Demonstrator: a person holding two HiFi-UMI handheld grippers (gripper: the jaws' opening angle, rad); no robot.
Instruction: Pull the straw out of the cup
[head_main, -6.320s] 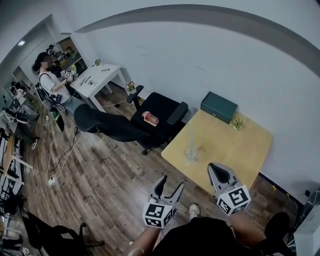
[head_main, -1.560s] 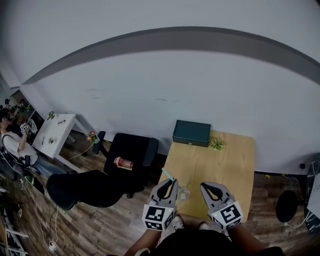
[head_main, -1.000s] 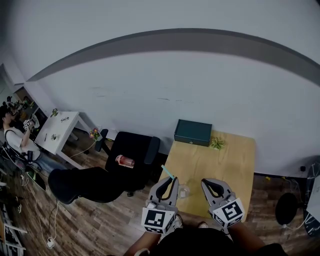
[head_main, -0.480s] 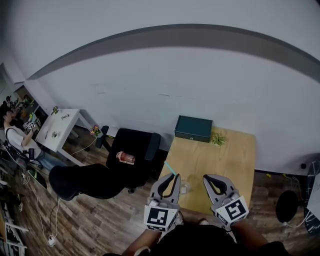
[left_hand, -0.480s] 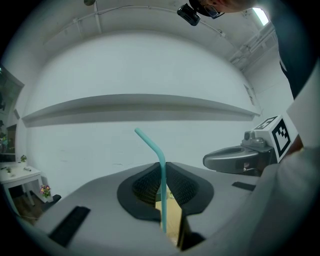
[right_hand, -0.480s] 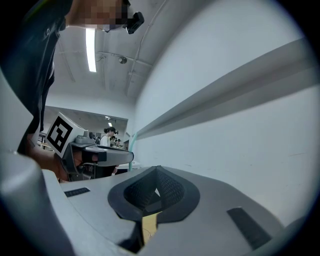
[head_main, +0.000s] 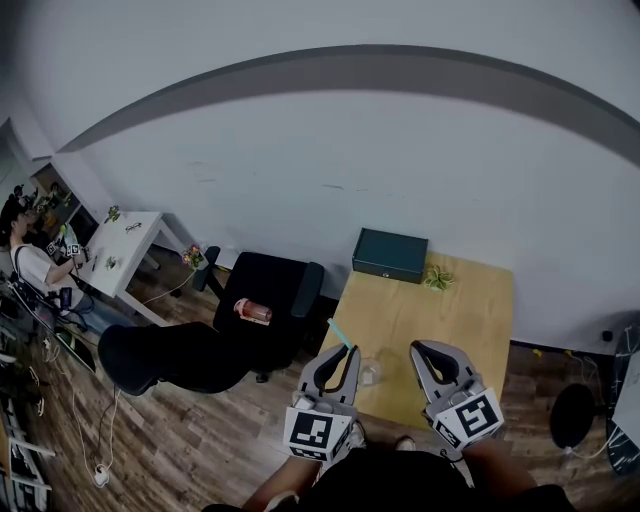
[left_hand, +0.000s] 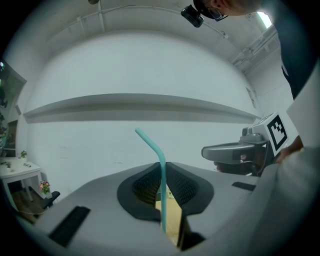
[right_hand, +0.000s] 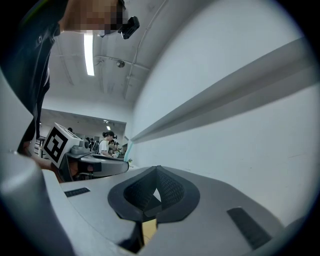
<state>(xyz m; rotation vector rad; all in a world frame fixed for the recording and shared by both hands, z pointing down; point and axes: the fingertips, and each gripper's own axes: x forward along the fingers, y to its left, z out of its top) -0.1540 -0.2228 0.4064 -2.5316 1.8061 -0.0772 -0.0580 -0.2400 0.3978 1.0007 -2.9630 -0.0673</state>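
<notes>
A teal bendy straw (head_main: 338, 333) (left_hand: 149, 142) stands upright between the pads of my left gripper (head_main: 341, 356) (left_hand: 161, 172), which is shut on it. The straw's bent top leans left and its lower end hangs free over the wooden table (head_main: 450, 310). The clear cup (head_main: 371, 374) sits on the table's near edge, just right of the left gripper, apart from the straw. My right gripper (head_main: 430, 352) (right_hand: 156, 175) hovers right of the cup, shut with nothing in it. In the left gripper view the cup is hidden.
A dark green box (head_main: 389, 255) and a small plant (head_main: 436, 277) sit at the table's far edge by the white wall. A black office chair (head_main: 265, 300) with a red bottle (head_main: 252, 311) stands left of the table. A person sits at a white desk (head_main: 125, 245) far left.
Six seconds ago the straw stood in the cup with both grippers away from it. Now the left gripper holds it beside the cup. The right gripper has risen slightly.
</notes>
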